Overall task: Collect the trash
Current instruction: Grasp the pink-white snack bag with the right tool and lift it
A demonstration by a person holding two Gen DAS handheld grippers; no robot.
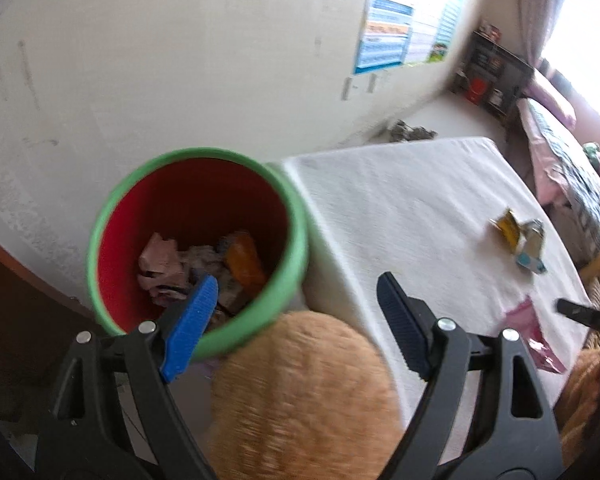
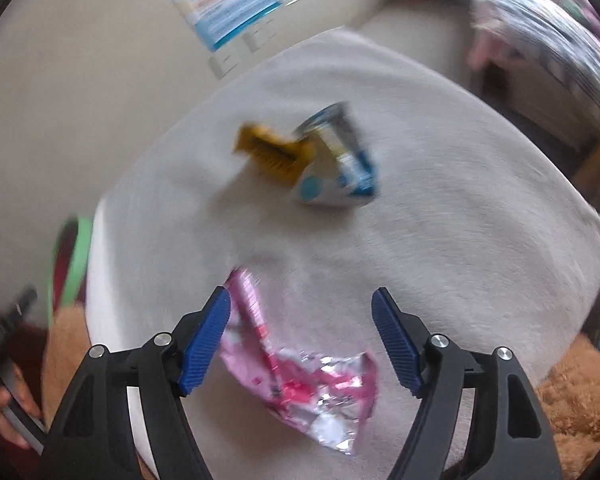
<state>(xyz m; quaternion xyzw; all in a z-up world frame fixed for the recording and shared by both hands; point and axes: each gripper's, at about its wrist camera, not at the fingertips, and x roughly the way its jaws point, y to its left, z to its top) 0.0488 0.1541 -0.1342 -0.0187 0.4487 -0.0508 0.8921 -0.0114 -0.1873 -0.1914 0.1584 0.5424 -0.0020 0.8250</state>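
A red bin with a green rim (image 1: pixel 196 248) stands beside the white-clothed table's left edge (image 1: pixel 412 220) and holds crumpled wrappers. My left gripper (image 1: pixel 296 300) is open and empty, its left finger over the bin's near rim. On the table lie a yellow wrapper (image 2: pixel 268 152), a blue-and-white wrapper (image 2: pixel 340 168) and a pink foil wrapper (image 2: pixel 300 380); they also show in the left wrist view, the pink one (image 1: pixel 536 336) at the right. My right gripper (image 2: pixel 300 304) is open, fingers on either side of the pink wrapper, just above it.
An orange furry seat back (image 1: pixel 304 392) sits below the left gripper. The wall with a poster (image 1: pixel 404 28) is behind the table. A bed (image 1: pixel 560 148) and a shelf (image 1: pixel 492 72) lie at the far right.
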